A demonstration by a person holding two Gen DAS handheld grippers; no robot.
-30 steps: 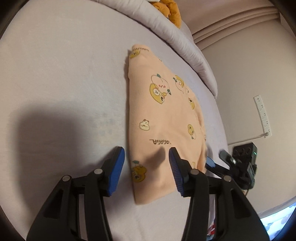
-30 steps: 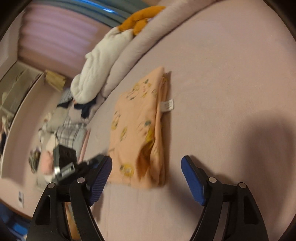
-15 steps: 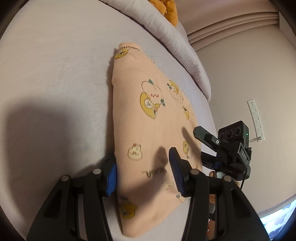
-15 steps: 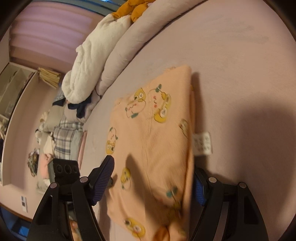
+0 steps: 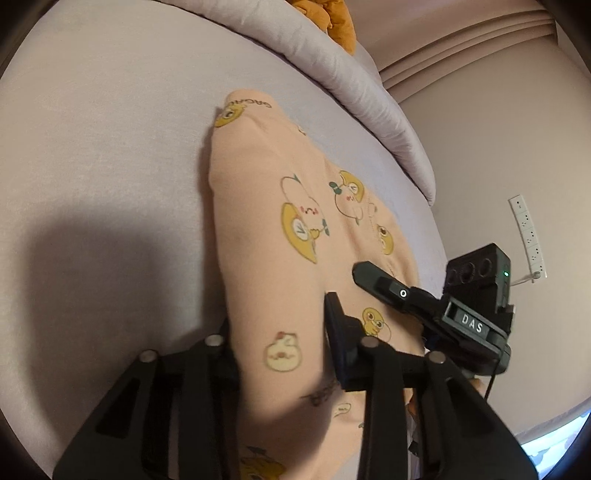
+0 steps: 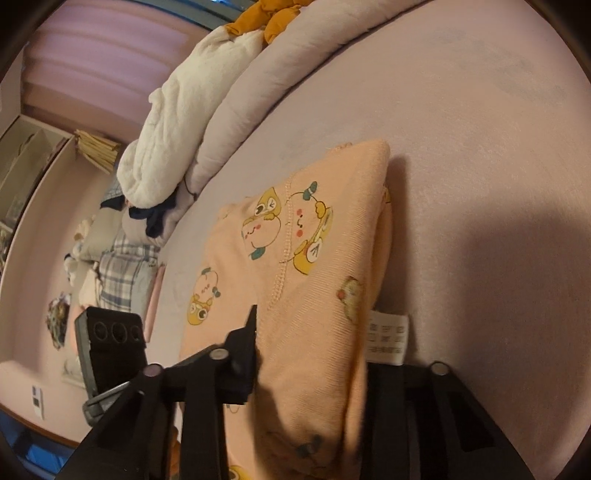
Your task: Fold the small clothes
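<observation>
Both grippers have advanced from short of the near hem to astride it. Left gripper (image 5: 280, 343): fingers spread, folded peach garment (image 5: 295, 236) bunched between them, grip not confirmed. Right gripper (image 6: 314, 350): fingers likewise apart, straddling the cloth at its care label (image 6: 387, 338); its black body blocks the garment's right edge in the left view. Garment lies on the lilac bed sheet (image 5: 110, 147). Beyond: grey bolster (image 5: 332, 70), white plush blanket (image 6: 177, 133), orange plush toy (image 6: 266, 18), plaid clothes pile (image 6: 122, 273), wall power strip (image 5: 526, 229).
</observation>
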